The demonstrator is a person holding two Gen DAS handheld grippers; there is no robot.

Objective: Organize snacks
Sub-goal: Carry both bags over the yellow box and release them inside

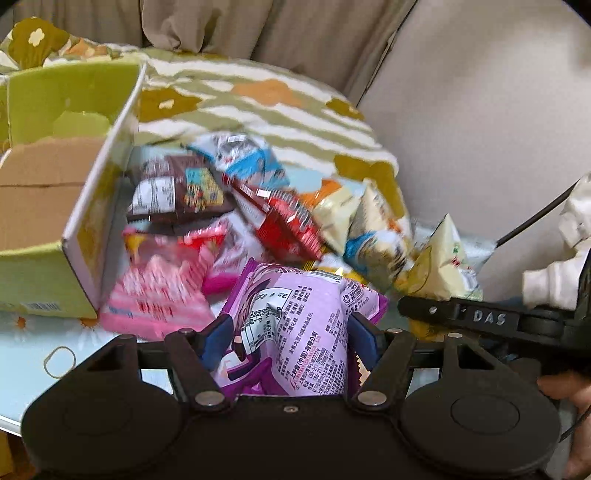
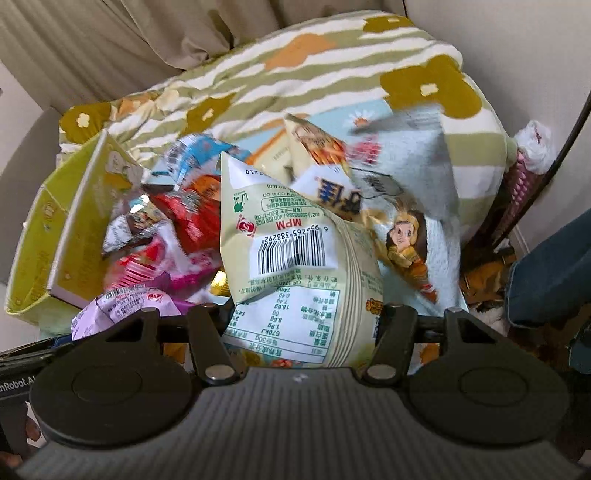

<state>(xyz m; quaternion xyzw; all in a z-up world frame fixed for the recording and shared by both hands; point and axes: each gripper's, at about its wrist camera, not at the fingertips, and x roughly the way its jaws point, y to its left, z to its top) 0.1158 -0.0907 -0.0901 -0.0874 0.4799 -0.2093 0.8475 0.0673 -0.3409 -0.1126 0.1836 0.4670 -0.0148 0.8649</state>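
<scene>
My left gripper is shut on a purple snack bag, held low in front of the pile. My right gripper is shut on a pale yellow snack bag with a barcode; that bag also shows in the left wrist view, with the right gripper's body beside it. The purple bag shows at lower left in the right wrist view. A pile of snack bags lies on the table beside an open green cardboard box. The box appears at left in the right wrist view.
A green and white floral quilt lies behind the pile. Beige curtains hang at the back. A light floral tablecloth covers the table. A white wall is at the right. A black cable runs down the right side.
</scene>
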